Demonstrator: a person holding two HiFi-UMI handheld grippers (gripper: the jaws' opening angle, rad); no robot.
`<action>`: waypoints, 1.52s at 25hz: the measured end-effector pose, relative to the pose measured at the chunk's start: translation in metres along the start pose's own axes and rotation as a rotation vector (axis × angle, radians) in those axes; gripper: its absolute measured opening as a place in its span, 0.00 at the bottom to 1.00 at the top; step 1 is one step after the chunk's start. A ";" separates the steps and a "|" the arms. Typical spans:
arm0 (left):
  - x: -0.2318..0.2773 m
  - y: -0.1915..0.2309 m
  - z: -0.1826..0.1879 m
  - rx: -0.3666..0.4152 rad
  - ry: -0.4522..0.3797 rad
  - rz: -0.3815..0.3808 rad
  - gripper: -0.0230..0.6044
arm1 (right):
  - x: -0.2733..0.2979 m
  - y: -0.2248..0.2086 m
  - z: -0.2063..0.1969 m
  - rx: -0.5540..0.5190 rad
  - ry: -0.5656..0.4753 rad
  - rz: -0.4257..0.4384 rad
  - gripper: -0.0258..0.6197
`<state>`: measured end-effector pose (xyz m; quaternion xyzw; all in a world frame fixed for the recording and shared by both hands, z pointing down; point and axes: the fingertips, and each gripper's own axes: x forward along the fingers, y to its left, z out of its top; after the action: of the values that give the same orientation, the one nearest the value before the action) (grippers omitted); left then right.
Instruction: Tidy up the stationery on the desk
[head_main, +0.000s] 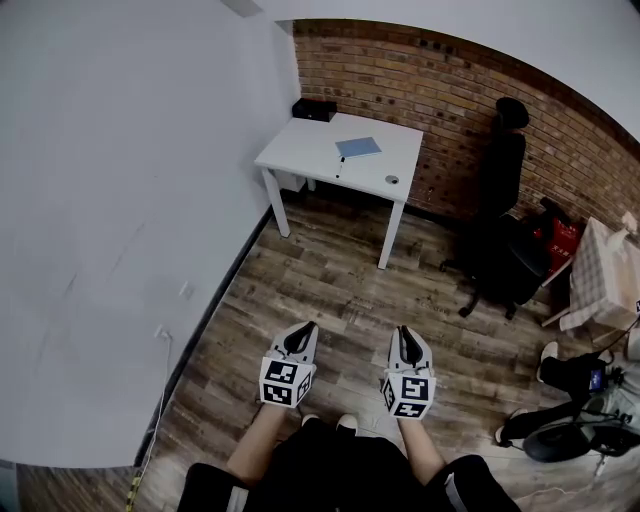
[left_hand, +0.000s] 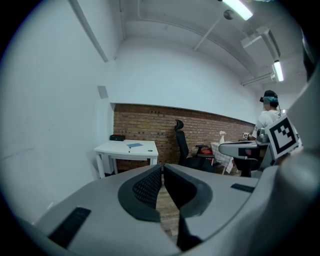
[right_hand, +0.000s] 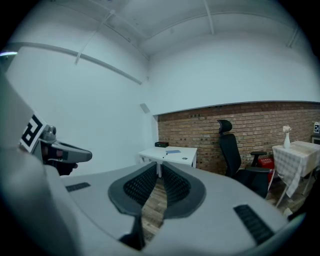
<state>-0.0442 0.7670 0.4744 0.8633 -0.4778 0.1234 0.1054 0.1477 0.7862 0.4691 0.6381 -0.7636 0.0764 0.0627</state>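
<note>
The person stands on the wood-plank floor (head_main: 330, 300), well back from the white desk (head_main: 310, 140), with 2 grippers held out in front, side by side and apart from each other. The left gripper (head_main: 302, 330) has its jaws closed tip to tip, and its own view shows only floor past the ribbed pads, with nothing caught between them. The right gripper (head_main: 405, 335) is closed the same way, its pads meeting at the tips and empty. Neither touches anything on the desk. The desk sits in the room's corner, its left edge along the white wall (head_main: 120, 200) and its back edge along the brick wall (head_main: 400, 75). A blue notebook (head_main: 358, 148) lies flat near the middle of the desk top, slightly askew to the edges. 1 pen (head_main: 338, 168) lies just in front of the notebook's left corner, towards the front edge. A small round object (head_main: 391, 180) rests near the front right corner, apart from both; what it is cannot be made out. A black box (head_main: 314, 110) stands at the back left corner. To the right of the desk a black office chair (head_main: 503, 200) stands against the brick wall.
</note>
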 end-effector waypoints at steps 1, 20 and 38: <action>-0.001 -0.001 0.000 -0.001 -0.002 0.005 0.08 | 0.000 0.000 -0.001 0.001 0.006 0.005 0.08; 0.013 -0.004 0.000 -0.005 -0.001 0.027 0.08 | 0.009 -0.006 -0.009 0.019 0.030 0.021 0.08; 0.064 0.029 -0.009 -0.029 0.040 -0.001 0.08 | 0.066 -0.006 -0.020 0.005 0.082 0.031 0.08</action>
<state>-0.0371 0.7029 0.5047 0.8594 -0.4769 0.1333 0.1276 0.1419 0.7257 0.5012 0.6229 -0.7698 0.1054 0.0910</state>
